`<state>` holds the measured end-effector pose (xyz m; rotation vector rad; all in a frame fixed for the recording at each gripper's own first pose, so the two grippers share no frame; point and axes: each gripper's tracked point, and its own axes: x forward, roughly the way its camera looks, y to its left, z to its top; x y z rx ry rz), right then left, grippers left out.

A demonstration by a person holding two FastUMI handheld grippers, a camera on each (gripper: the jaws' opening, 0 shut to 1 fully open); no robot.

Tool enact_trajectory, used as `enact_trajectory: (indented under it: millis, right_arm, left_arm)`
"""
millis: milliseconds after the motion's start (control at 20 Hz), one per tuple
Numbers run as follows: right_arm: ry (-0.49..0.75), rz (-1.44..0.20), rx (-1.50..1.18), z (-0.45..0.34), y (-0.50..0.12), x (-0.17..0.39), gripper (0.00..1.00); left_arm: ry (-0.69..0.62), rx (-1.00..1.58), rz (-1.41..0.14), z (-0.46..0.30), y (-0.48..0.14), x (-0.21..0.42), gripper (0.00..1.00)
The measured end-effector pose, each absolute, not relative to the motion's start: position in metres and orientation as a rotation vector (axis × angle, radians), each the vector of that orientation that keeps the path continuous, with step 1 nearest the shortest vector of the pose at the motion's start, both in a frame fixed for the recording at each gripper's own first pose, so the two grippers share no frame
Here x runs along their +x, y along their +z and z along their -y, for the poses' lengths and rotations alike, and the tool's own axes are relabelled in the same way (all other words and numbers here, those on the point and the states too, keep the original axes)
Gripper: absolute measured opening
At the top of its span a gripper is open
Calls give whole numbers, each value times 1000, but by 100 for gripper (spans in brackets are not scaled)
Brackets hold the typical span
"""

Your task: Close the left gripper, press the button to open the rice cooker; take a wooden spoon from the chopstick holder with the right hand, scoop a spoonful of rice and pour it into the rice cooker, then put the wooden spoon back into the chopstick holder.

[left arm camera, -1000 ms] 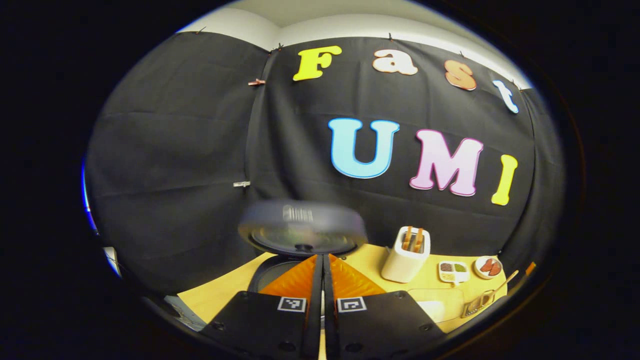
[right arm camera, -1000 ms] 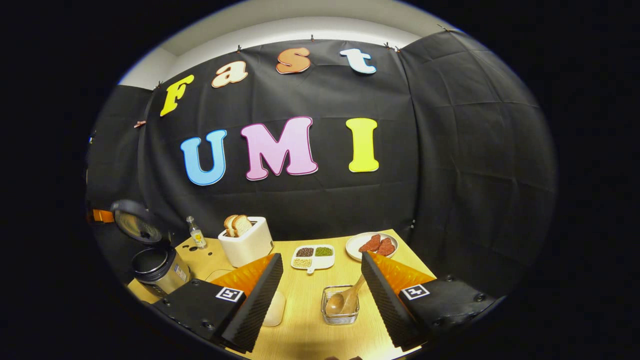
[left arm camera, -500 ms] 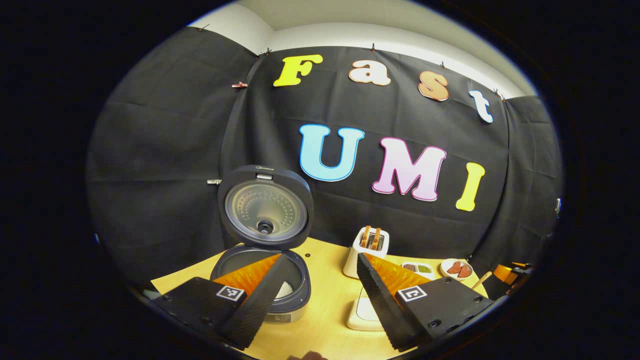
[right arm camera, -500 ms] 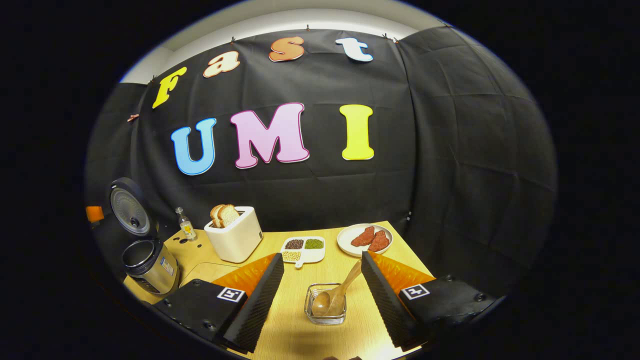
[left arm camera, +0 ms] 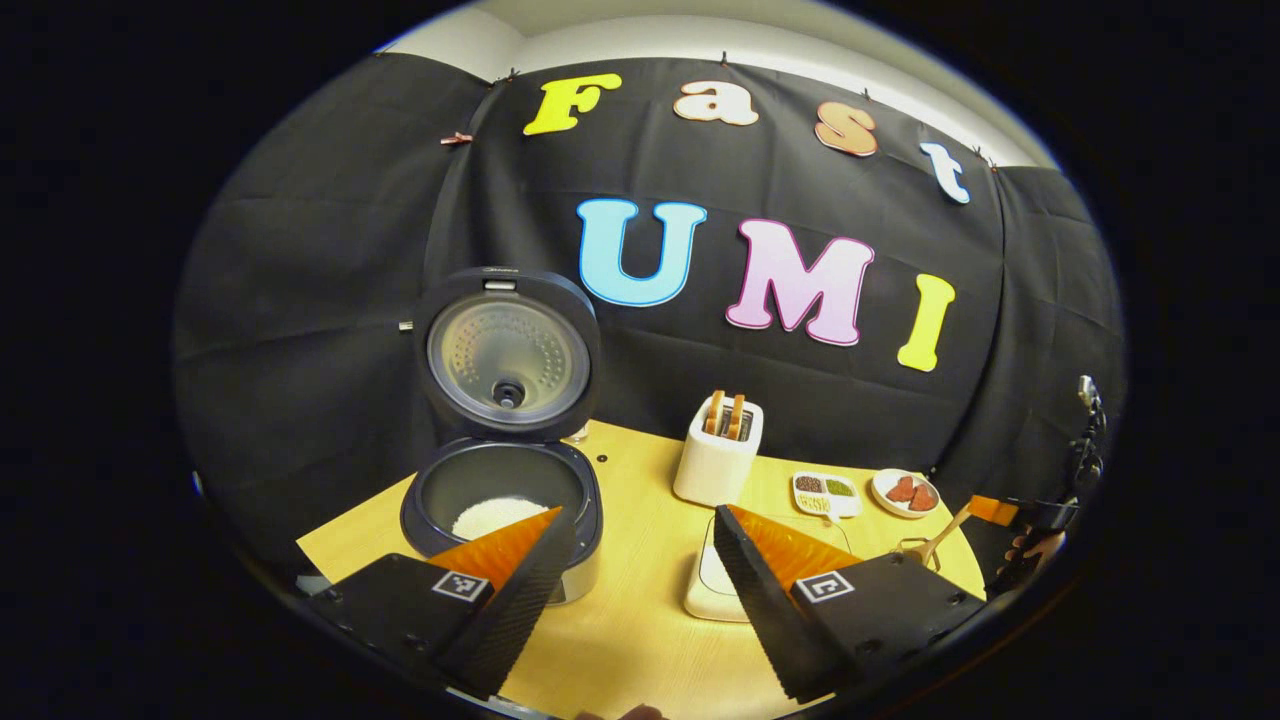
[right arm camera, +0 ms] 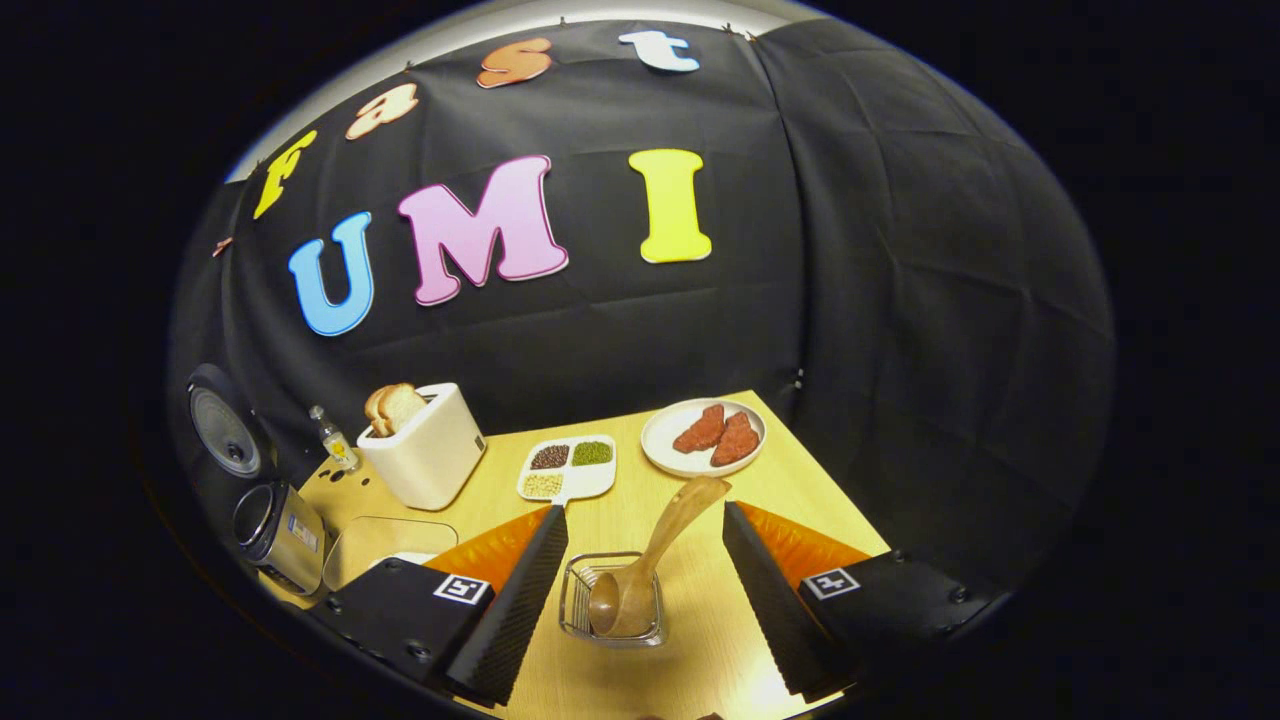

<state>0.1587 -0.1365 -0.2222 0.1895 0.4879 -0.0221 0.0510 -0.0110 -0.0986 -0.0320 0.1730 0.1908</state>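
The rice cooker [left arm camera: 500, 500] stands open on the table, its lid [left arm camera: 508, 350] upright and white rice low in the pot. My left gripper [left arm camera: 641, 515] is open and empty, just in front of the cooker and to its right. The wooden spoon [right arm camera: 655, 555] leans bowl-down in the wire chopstick holder [right arm camera: 612, 612], handle pointing up and right. My right gripper [right arm camera: 644, 512] is open, one finger on each side of the holder, touching nothing. The spoon [left arm camera: 940, 540] and the right gripper [left arm camera: 1030, 515] also show at the far right of the left gripper view.
A white toaster [right arm camera: 425, 455] with bread, a small bottle [right arm camera: 335, 440], a four-part dish [right arm camera: 568, 468] of beans and a plate [right arm camera: 703, 437] of meat stand along the back. A white box with a clear lid [left arm camera: 712, 585] sits beside the cooker [right arm camera: 275, 520].
My left gripper went from shut to open and drew back from the cooker, whose lid swung fully up. The right gripper moved down and closer around the spoon holder.
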Motion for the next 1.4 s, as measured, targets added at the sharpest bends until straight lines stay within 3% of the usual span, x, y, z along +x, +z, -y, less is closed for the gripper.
enact_trajectory:
  millis: [250,450,500,600,650,700,750,800,900,1000,1100,1400]
  right_arm:
    - [-42,-599,248,140,-268,188,98]
    - [18,-688,349,124,-301,203,95]
    - [13,-700,368,124,-307,206,91]
    - [4,-712,411,124,-311,211,74]
    - [15,-697,445,121,-306,215,56]
    - [23,-689,454,118,-303,216,54]
    - [22,-685,442,120,-303,217,46]
    - [4,-684,412,122,-305,214,54]
    - [-27,-671,385,125,-299,211,21]
    - [-28,-680,387,121,-301,214,23]
    - [-32,-679,380,118,-293,209,12]
    - [-40,-572,354,119,-230,200,10]
  left_arm:
    - [209,-16,-240,18,-124,43,96]
    - [235,-67,-271,23,-136,37,96]
    - [235,-64,-280,25,-138,36,96]
    - [237,-27,-302,27,-140,35,96]
    - [231,-4,-306,29,-138,34,96]
    - [236,22,-303,27,-135,34,96]
    - [256,44,-303,22,-134,34,95]
    - [265,48,-300,19,-133,34,96]
    - [251,12,-293,25,-132,36,96]
    - [232,-13,-294,28,-135,36,96]
    - [214,-5,-302,28,-138,36,96]
    - [176,-23,-277,17,-128,29,96]
